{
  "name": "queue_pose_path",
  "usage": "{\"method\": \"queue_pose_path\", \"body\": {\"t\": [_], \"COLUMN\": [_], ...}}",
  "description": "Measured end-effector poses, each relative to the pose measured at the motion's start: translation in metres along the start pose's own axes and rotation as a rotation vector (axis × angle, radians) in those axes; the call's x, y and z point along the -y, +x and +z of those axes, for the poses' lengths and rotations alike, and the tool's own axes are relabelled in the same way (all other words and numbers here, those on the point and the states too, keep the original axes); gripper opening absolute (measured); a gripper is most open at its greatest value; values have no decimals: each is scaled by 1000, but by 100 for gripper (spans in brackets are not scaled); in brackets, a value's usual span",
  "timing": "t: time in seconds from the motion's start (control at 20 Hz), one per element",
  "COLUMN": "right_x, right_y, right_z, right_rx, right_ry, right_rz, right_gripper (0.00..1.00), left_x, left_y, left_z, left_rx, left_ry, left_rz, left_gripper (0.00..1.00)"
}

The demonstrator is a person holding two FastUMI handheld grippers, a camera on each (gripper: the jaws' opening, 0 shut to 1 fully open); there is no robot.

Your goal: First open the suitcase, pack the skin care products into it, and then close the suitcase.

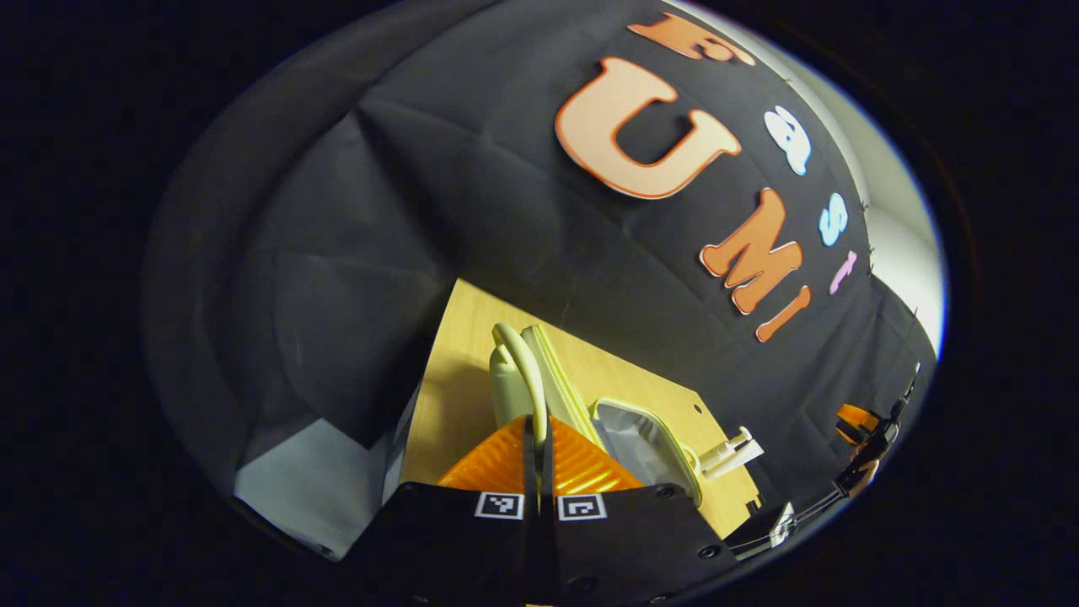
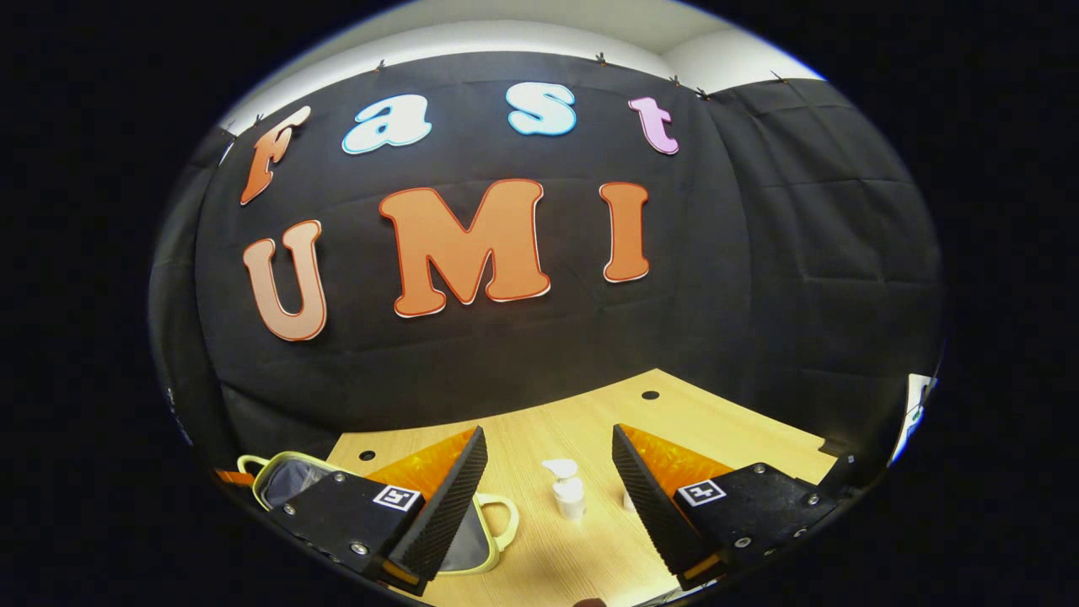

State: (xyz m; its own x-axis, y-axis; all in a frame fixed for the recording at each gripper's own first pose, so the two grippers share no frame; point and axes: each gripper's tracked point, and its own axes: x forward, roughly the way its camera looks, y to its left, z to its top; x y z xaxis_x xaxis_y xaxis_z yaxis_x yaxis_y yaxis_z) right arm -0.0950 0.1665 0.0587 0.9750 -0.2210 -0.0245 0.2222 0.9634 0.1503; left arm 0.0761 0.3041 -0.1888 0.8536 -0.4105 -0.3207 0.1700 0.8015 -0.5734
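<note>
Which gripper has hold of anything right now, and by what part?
The left gripper is shut on the suitcase lid's handle, holding the lid raised. The right gripper is open and holds nothing; a pump bottle stands ahead of it.

Right gripper view: suitcase (image 2: 291, 480) is seen open on the tabletop (image 2: 590, 421) at lower left; pump bottle (image 2: 569, 493) stands at lower centre, right of it.

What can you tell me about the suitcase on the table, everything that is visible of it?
The suitcase is small, pale yellow-green and looks like hard plastic, with a grey fabric lining. It lies open on the wooden table. One shell is raised nearly upright; the left gripper is shut on its curved handle. The other shell lies flat with a second handle. Nothing visible lies in the part of the lining that shows.
</note>
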Motion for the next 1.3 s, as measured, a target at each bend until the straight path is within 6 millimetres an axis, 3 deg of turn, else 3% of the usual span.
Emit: {"method": "queue_pose_path", "body": {"t": [0.25, 0.45, 0.6, 0.65, 0.7, 0.8, 0.9, 0.95, 1.05, 1.15, 1.3], "right_x": [6, 9, 11, 13, 16, 24, 33, 37, 47, 57, 72], "right_y": [3, 2, -1, -2, -1, 1, 6, 9, 19, 30, 49], "right_z": [-3, -11, -12, -14, -15, -20, -21, -21, -20, -18, -12], "right_rx": [-10, -20, -19, -20, -23, -32, -34, -35, -36, -36, -19], "right_ry": [19, -6, -17, -16, -19, -30, -40, -47, -66, -75, -125], "right_rz": [-27, -34, -27, -27, -28, -32, -28, -24, -11, 14, 63], "right_gripper": [95, 95, 95, 95, 95, 95, 95, 95, 95, 95, 95], "left_x": [-66, -97, -111, -113, -110, -111, -87, -64, -1, 74, 188], "left_y": [23, 33, 34, 32, 29, 14, -8, -22, -46, -62, -74], "left_z": [-42, -71, -75, -71, -64, -39, -2, 16, 50, 76, 99], "left_rx": [-32, -86, -61, -34, -7, 60, 151, 206, 326, 432, 606], "left_ry": [-161, -294, -303, -279, -247, -152, -16, 58, 178, 279, 399], "left_rz": [8, 52, 108, 130, 152, 248, 334, 360, 401, 422, 442], "left_gripper": [1, 1, 3, 23, 24, 60, 96, 96, 95, 95, 96]}}
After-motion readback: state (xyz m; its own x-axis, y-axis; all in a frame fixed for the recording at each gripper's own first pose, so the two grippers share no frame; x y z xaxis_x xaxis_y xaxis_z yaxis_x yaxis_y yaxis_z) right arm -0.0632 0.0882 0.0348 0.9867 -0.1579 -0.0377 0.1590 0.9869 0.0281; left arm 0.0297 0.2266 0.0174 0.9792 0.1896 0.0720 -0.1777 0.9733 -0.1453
